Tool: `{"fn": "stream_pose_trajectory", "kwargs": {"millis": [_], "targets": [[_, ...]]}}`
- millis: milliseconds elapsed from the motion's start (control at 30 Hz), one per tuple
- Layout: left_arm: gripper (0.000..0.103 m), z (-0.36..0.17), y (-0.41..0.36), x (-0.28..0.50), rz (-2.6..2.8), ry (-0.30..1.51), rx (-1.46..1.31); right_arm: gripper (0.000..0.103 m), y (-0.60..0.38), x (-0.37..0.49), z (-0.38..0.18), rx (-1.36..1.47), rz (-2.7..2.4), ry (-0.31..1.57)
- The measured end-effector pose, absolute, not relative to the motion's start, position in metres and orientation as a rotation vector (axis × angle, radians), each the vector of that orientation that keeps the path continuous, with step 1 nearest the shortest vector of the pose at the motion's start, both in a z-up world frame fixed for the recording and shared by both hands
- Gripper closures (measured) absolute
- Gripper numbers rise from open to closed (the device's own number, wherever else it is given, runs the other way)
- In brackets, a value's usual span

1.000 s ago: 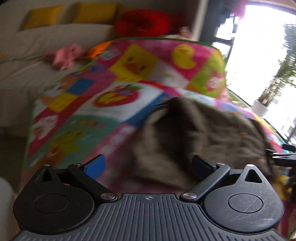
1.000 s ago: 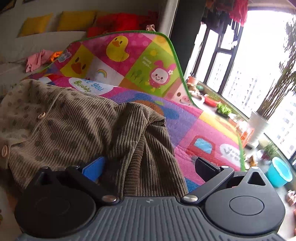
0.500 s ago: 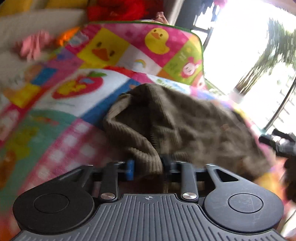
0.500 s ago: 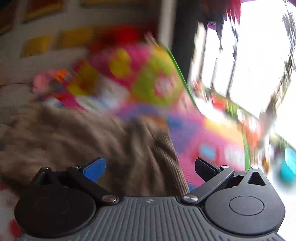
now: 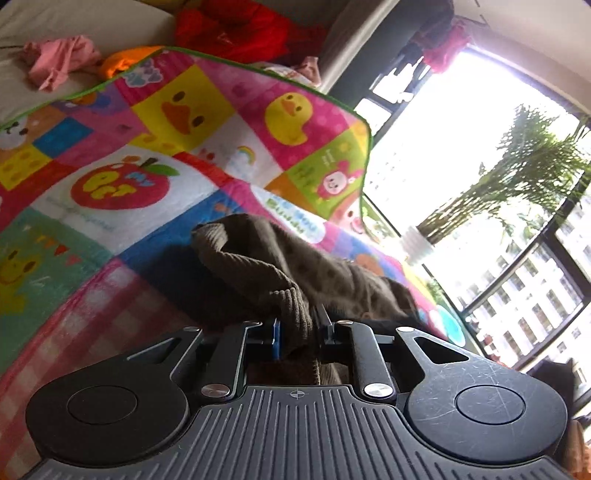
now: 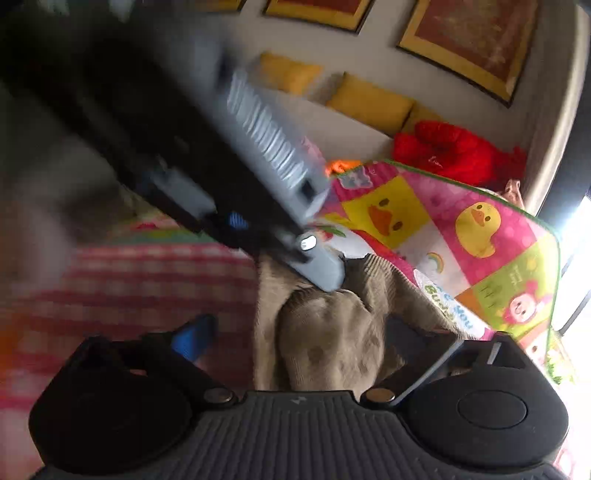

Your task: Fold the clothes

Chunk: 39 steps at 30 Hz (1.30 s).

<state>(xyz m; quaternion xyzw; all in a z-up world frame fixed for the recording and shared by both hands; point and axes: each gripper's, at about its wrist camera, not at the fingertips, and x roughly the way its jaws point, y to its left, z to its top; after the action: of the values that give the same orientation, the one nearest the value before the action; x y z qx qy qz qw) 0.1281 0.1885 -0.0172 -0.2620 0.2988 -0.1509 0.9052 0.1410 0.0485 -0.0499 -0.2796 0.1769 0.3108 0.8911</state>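
Note:
A brown knitted cardigan lies bunched on a colourful play mat. My left gripper is shut on a ribbed edge of the cardigan and holds it raised off the mat. In the right wrist view the cardigan lies between the spread fingers of my right gripper, which is open and empty just above it. The left gripper's body shows blurred, crossing the upper left of that view and meeting the cardigan's far edge.
The play mat curls up at its far end against a white sofa with yellow cushions, a red garment and a pink garment. Large windows stand to the right.
My left gripper closed on the cardigan's ribbed edge and lifted it. My right gripper swung left, over the cardigan and towards the left gripper, staying open.

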Motion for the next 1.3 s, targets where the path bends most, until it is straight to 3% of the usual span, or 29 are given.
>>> {"fn": "stream_pose_trajectory", "kwargs": {"millis": [67, 133, 200, 300, 500, 633, 800, 967, 1167, 1300], "targets": [[0.079, -0.011, 0.188, 0.128, -0.310, 0.600, -0.536, 0.056, 0.054, 0.160, -0.057, -0.579, 0.644, 0.425], [0.069, -0.002, 0.191, 0.124, -0.299, 0.558, -0.553, 0.079, 0.048, 0.175, -0.054, -0.510, 0.633, 0.470], [0.048, 0.011, 0.197, 0.117, -0.292, 0.495, -0.593, 0.084, 0.030, 0.182, -0.041, -0.402, 0.629, 0.473], [0.026, 0.038, 0.199, 0.101, -0.264, 0.372, -0.577, 0.084, -0.007, 0.187, -0.013, -0.266, 0.592, 0.416], [0.010, 0.064, 0.167, 0.103, -0.288, 0.337, -0.496, 0.084, -0.140, 0.203, 0.020, 0.063, 0.401, 0.353], [0.010, 0.053, 0.128, 0.130, -0.321, 0.427, -0.475, 0.077, -0.215, 0.208, 0.003, 0.232, 0.290, 0.460], [0.009, 0.027, 0.073, 0.168, -0.369, 0.555, -0.437, 0.075, -0.260, 0.201, -0.037, 0.248, 0.178, 0.569], [0.008, 0.004, 0.038, 0.192, -0.384, 0.630, -0.369, 0.038, -0.292, 0.182, -0.045, 0.224, 0.174, 0.597], [0.007, -0.015, 0.026, 0.210, -0.418, 0.690, -0.350, 0.035, -0.325, 0.156, -0.024, 0.237, 0.072, 0.468], [0.009, 0.012, 0.025, 0.222, -0.442, 0.583, -0.297, 0.035, -0.318, 0.153, 0.015, 0.168, 0.153, 0.333]]}}
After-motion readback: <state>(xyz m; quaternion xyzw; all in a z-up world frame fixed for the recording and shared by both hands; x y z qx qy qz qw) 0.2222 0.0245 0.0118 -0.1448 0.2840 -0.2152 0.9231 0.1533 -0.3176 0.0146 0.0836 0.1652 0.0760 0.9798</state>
